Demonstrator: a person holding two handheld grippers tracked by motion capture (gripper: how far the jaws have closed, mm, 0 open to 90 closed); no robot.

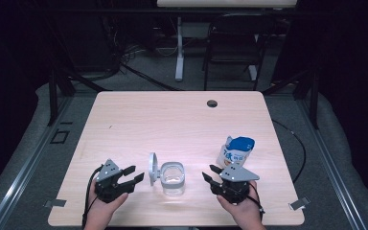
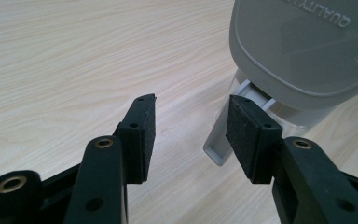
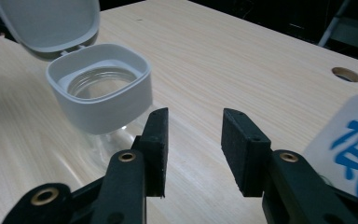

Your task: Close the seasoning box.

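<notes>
A clear jar (image 1: pixel 173 178) with a grey-white collar stands near the table's front, its hinged lid (image 1: pixel 152 168) flipped up on the left side. My left gripper (image 1: pixel 135 175) sits just left of the lid, open, nothing between its pads; the lid (image 2: pixel 307 46) looms close ahead at the right. My right gripper (image 1: pixel 210 173) is to the right of the jar, open and empty; the jar (image 3: pixel 100 91) lies ahead to its left. A white and blue pouch (image 1: pixel 235 152) stands upright just behind the right gripper, and the pouch (image 3: pixel 349 144) edges in at the right.
The light wooden table (image 1: pixel 172 120) has a round cable hole (image 1: pixel 212 103) near its far edge. Beyond the table stand a dark chair (image 1: pixel 235 43) and a white desk leg (image 1: pixel 179 48). Black cables trail from both grippers.
</notes>
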